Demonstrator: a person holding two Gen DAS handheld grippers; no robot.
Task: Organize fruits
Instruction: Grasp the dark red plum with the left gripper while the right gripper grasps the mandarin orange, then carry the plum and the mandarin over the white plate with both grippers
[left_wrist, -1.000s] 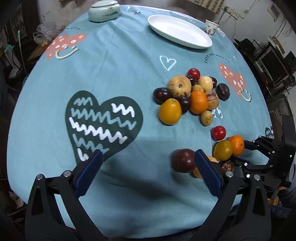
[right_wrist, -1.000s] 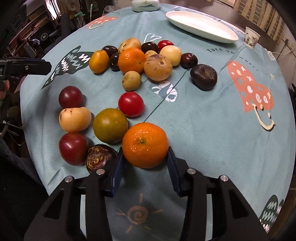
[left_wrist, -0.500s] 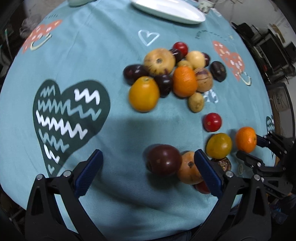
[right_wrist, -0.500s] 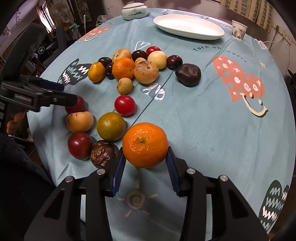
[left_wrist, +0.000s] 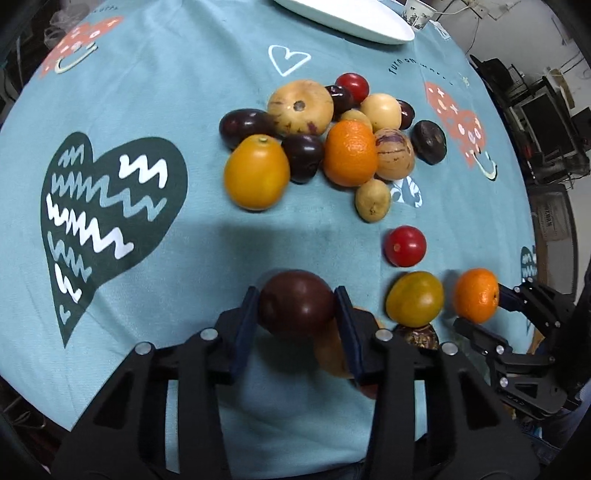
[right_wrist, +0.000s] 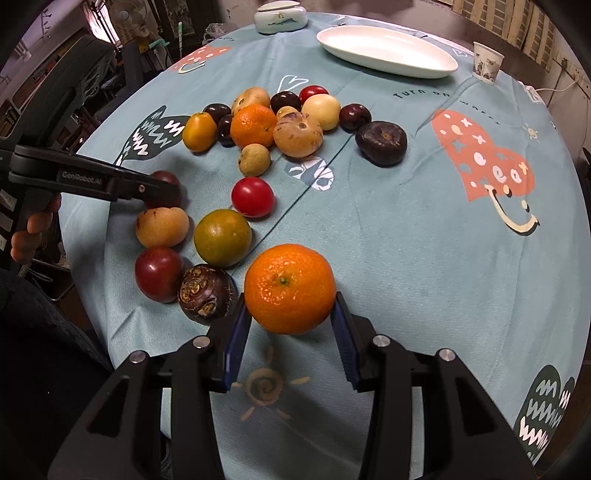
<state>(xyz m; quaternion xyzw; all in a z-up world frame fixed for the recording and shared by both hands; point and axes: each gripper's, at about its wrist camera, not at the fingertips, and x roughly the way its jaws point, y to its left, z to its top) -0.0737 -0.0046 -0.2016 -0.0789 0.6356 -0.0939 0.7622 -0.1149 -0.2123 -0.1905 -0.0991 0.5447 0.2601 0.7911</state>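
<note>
**2 claws, 2 fruits gripped at the near edge**

Nearest in the right wrist view, the right claw (right_wrist: 290, 328) is closed on a mandarin (right_wrist: 290, 288), its blue pads pressed to both sides of the fruit above the blue cloth-covered surface (right_wrist: 406, 258). Just left of it lie a dark brown knobbly fruit (right_wrist: 203, 293), a red plum (right_wrist: 159, 273), a green-orange citrus (right_wrist: 222, 242) and a tan fruit (right_wrist: 161, 226), with a red tomato (right_wrist: 253, 196) a little farther.

In the left wrist view, the left claw (left_wrist: 297, 308) has just been closing and now clamps a dark purple plum (left_wrist: 295, 308) between its pads, near the surface's front edge, with the tan fruit partly hidden behind the right finger.

Farther out sits the main pile (left_wrist: 332, 140): oranges, dark plums, pale striped melons and a small brown fruit, touching each other. Beyond it, at the far side, are a white oval plate (right_wrist: 386, 51), a paper cup (right_wrist: 487, 66) to its right, and a lidded ceramic jar (right_wrist: 280, 16) to its left.
</note>
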